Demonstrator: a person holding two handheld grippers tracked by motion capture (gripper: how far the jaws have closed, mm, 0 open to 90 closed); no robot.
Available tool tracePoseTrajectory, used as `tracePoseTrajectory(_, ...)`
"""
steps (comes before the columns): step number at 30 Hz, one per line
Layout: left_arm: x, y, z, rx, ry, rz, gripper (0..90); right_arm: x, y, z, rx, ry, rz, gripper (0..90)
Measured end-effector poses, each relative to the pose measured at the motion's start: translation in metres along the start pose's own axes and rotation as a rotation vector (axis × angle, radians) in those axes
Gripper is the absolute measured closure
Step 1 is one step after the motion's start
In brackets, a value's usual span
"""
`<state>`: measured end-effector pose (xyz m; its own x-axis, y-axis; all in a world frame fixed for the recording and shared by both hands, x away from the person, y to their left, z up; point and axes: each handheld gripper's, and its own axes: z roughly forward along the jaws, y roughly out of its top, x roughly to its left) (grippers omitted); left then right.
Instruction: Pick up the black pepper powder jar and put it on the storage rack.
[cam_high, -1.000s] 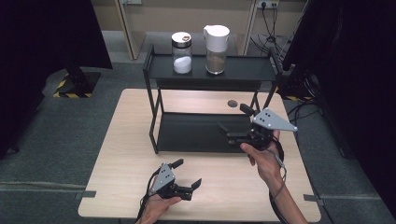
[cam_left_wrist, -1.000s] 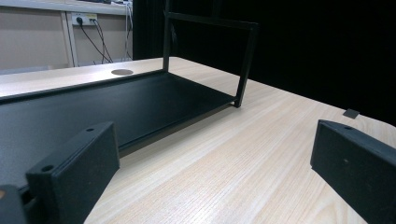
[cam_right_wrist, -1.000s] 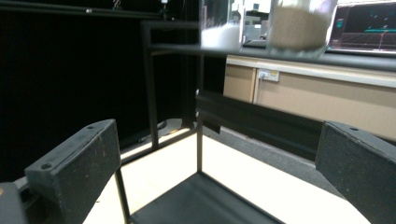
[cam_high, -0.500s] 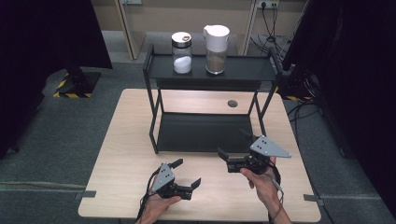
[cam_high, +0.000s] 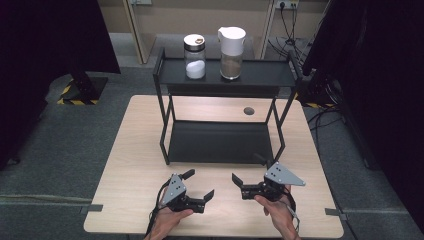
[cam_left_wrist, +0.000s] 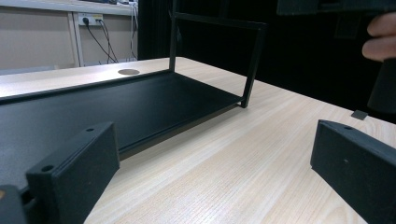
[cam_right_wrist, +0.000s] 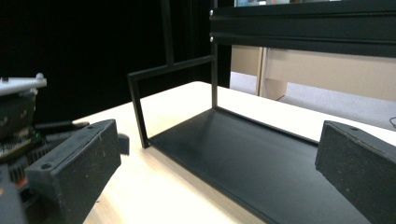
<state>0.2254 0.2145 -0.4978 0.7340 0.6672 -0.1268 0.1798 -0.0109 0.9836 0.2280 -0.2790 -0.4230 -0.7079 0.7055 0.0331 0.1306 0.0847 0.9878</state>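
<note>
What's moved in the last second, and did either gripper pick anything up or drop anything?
The right gripper has pulled back from the rack's lower shelf toward the table's near edge, ending beside the left gripper. Both are open and empty. The left gripper, the jar and the jug on the top shelf stayed put.

Both hands held their tools low; the left hand-held gripper (cam_high: 201, 188) and right hand-held gripper (cam_high: 243, 176) gaped, facing each other.

Pale matt wood-grain table (cam_high: 140, 150), matt black metal rack (cam_high: 220, 142), rough black foam-like gripper pads (cam_left_wrist: 74, 172)
</note>
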Motion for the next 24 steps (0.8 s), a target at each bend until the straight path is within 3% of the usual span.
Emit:
tracePoseTrajectory(19,0.0,0.0,0.0,-0.001,0.004,-0.003,0.5,0.008,-0.046,-0.004,-0.001,-0.001,0.022,0.4)
tracePoseTrajectory(24,0.0,0.0,-0.001,-0.005,0.004,-0.001,0.5,0.011,-0.051,-0.003,0.006,0.003,0.018,0.4)
